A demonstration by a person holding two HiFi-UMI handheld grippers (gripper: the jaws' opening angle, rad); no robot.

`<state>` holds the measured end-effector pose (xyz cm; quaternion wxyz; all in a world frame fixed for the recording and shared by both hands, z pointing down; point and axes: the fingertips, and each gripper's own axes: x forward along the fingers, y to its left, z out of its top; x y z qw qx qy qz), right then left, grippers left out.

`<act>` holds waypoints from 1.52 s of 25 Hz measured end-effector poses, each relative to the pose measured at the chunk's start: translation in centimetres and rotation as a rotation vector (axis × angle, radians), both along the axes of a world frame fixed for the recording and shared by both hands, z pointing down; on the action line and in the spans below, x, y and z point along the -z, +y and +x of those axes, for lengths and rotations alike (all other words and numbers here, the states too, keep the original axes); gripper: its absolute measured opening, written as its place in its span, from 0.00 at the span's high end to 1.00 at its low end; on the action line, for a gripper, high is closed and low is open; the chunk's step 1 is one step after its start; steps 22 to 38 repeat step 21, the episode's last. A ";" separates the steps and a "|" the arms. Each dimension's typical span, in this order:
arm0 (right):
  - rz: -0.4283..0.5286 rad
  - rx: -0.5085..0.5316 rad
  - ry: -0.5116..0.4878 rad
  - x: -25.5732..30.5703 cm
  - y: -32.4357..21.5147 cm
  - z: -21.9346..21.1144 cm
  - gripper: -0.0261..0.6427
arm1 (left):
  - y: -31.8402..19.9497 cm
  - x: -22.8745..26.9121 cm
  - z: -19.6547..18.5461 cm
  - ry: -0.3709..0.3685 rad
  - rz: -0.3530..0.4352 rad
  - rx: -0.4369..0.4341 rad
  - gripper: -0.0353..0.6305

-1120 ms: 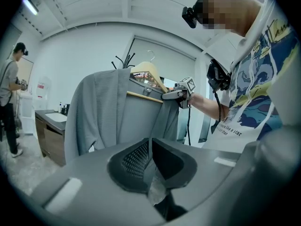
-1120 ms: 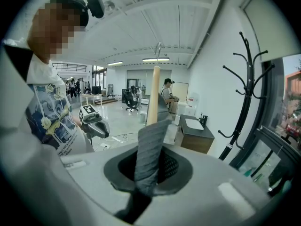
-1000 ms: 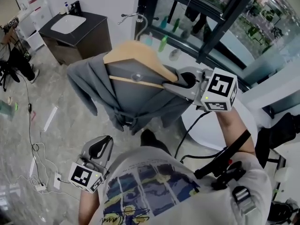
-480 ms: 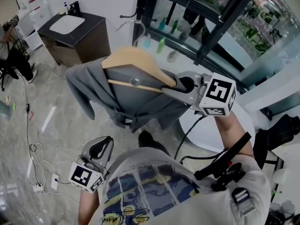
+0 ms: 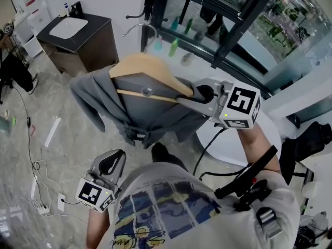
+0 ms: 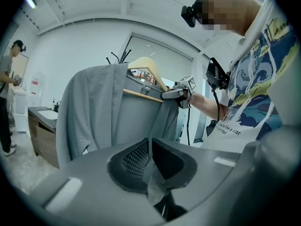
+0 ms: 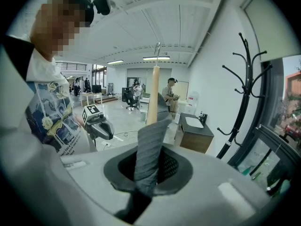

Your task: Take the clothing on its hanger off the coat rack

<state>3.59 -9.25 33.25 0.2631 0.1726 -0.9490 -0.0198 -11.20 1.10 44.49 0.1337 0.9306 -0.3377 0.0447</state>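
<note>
A grey garment (image 5: 104, 100) hangs on a wooden hanger (image 5: 150, 69) held out in the air, its metal hook (image 5: 139, 28) free of the black coat rack (image 7: 244, 93). My right gripper (image 5: 201, 94) is shut on the hanger's right end, with the garment's cloth (image 7: 148, 145) pinched between its pads. In the right gripper view the hanger (image 7: 153, 93) stands edge-on above the jaws. My left gripper (image 5: 110, 163) hangs low by the person's waist, shut and holding nothing. In the left gripper view the garment (image 6: 94, 112) hangs ahead of the gripper (image 6: 149, 166).
A dark vanity with a white sink (image 5: 72, 35) stands at the far left. Cables and a power strip (image 5: 39, 204) lie on the floor. A round white table (image 5: 233, 144) is under my right arm. Bottles (image 5: 174, 46) line the black-framed window.
The hanger and garment have drifted slightly left in the view, still held by the right gripper. The left gripper has not moved.
</note>
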 end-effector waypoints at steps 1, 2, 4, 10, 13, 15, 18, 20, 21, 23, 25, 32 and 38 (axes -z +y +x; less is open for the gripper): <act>0.001 -0.001 0.002 -0.1 0.0 0.1 0.93 | -0.1 0.0 0.1 0.001 0.000 -0.002 0.91; 0.002 -0.002 0.005 -0.1 -0.1 0.0 0.93 | -0.1 0.0 0.1 0.002 -0.001 -0.003 0.91; 0.002 -0.003 0.008 -0.1 -0.1 -0.1 0.93 | -0.3 0.0 -0.1 0.003 -0.002 -0.005 0.91; 0.005 0.001 0.012 -0.2 0.0 0.1 0.93 | -0.4 0.0 0.1 0.000 0.001 -0.007 0.91; 0.005 0.002 0.013 -0.2 0.2 0.3 0.93 | -0.2 -0.2 0.4 0.001 -0.004 -0.009 0.91; 0.004 0.002 0.013 -0.1 0.2 0.3 0.93 | -0.2 -0.1 0.4 -0.002 -0.006 -0.011 0.91; -0.010 -0.017 0.025 0.1 0.6 0.5 0.93 | 0.2 0.1 0.5 0.009 -0.019 -0.033 0.91; -0.035 -0.053 0.046 0.1 1.7 1.7 0.93 | 1.1 -0.2 1.5 0.029 -0.048 -0.071 0.91; -0.049 -0.074 0.058 0.0 2.3 2.4 0.93 | 1.6 -0.3 2.2 0.041 -0.064 -0.093 0.91; -0.049 -0.074 0.058 0.0 2.3 2.4 0.93 | 1.6 -0.3 2.2 0.041 -0.064 -0.093 0.91; -0.049 -0.074 0.058 0.0 2.3 2.4 0.93 | 1.6 -0.3 2.2 0.041 -0.064 -0.093 0.91; -0.049 -0.074 0.058 0.0 2.3 2.4 0.93 | 1.6 -0.3 2.2 0.041 -0.064 -0.093 0.91; -0.049 -0.074 0.058 0.0 2.3 2.4 0.93 | 1.6 -0.3 2.2 0.041 -0.064 -0.093 0.91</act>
